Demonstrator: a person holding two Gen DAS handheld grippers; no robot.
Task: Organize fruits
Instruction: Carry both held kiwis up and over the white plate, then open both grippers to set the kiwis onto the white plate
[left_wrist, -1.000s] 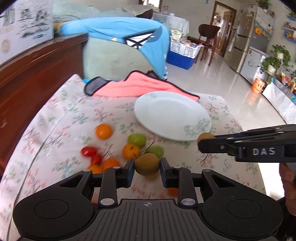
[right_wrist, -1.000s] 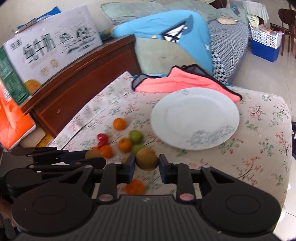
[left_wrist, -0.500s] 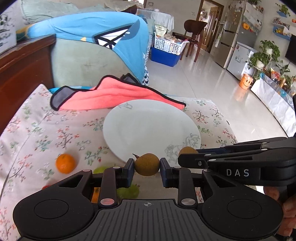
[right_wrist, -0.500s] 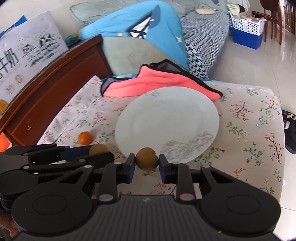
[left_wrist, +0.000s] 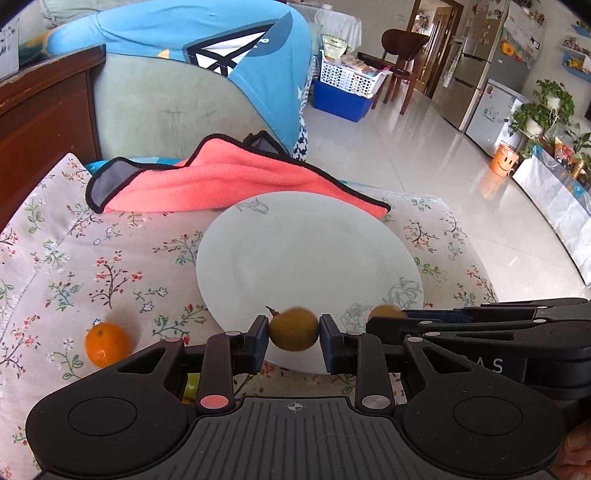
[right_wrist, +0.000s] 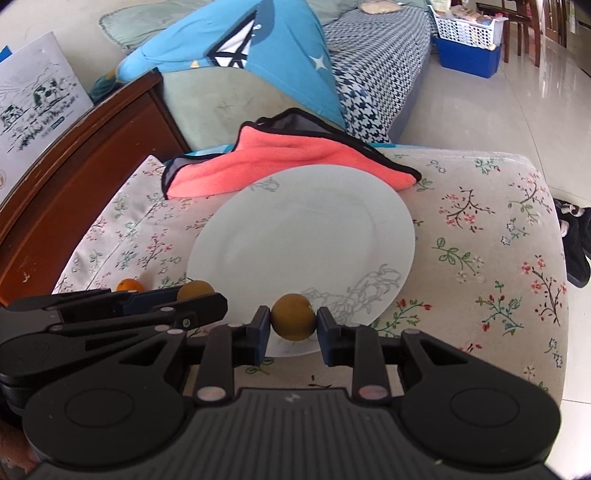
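Two brown fruits held at the white plate (left_wrist: 310, 258).
Left tool (left_wrist: 294, 334) is clamped on one brown fruit (left_wrist: 293, 329) over the plate's near rim; right tool (right_wrist: 294, 325), its jaws opening, pinches another brown fruit (right_wrist: 294, 316) there.

My two wrist cameras look forward and down along their tongs, close above the same white plate (left_wrist: 310, 258) (right_wrist: 303, 236).

On the side of my right gripper (left_wrist: 384, 320), seen from my left wrist, pale letters stand; only "A S" reads clearly. The white carton (right_wrist: 35, 101) on the wooden cabinet carries print too small for me to read.
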